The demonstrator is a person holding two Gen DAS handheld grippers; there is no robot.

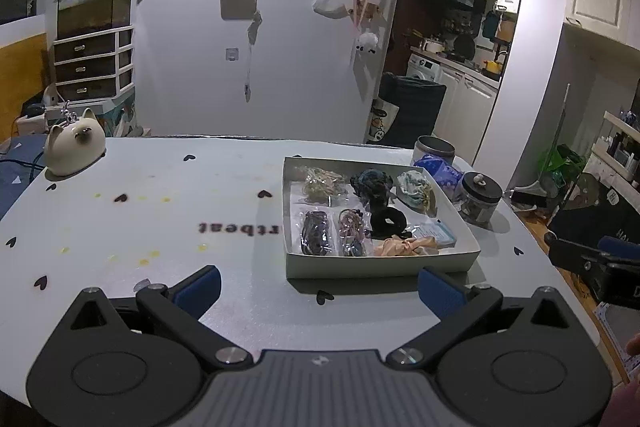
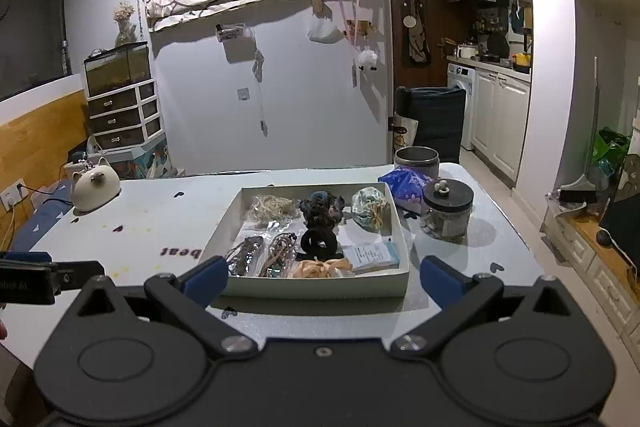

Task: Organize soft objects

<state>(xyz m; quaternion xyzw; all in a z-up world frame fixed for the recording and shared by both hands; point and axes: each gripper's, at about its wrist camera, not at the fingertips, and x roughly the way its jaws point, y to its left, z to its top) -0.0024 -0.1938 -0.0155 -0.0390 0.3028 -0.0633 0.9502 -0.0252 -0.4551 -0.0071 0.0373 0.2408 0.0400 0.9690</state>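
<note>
A shallow white box (image 1: 384, 263) (image 2: 320, 287) stands on the table and holds soft hair ties: a black scrunchie (image 1: 386, 221) (image 2: 319, 241), a dark blue one (image 1: 370, 181) (image 2: 320, 207), a pale green one (image 1: 414, 185) (image 2: 368, 209), a peach one (image 1: 404, 245) (image 2: 318, 269), and bagged bands (image 1: 316, 231) (image 2: 246, 259). My left gripper (image 1: 320, 289) is open and empty, near the box's front left corner. My right gripper (image 2: 324, 279) is open and empty, just in front of the box.
A cat-shaped ceramic figure (image 1: 74, 147) (image 2: 96, 189) sits at the table's far left. A glass jar with a black lid (image 1: 480, 197) (image 2: 446, 209), a blue packet (image 1: 440, 169) (image 2: 404, 187) and a grey tin (image 1: 434, 149) (image 2: 416, 159) stand right of the box.
</note>
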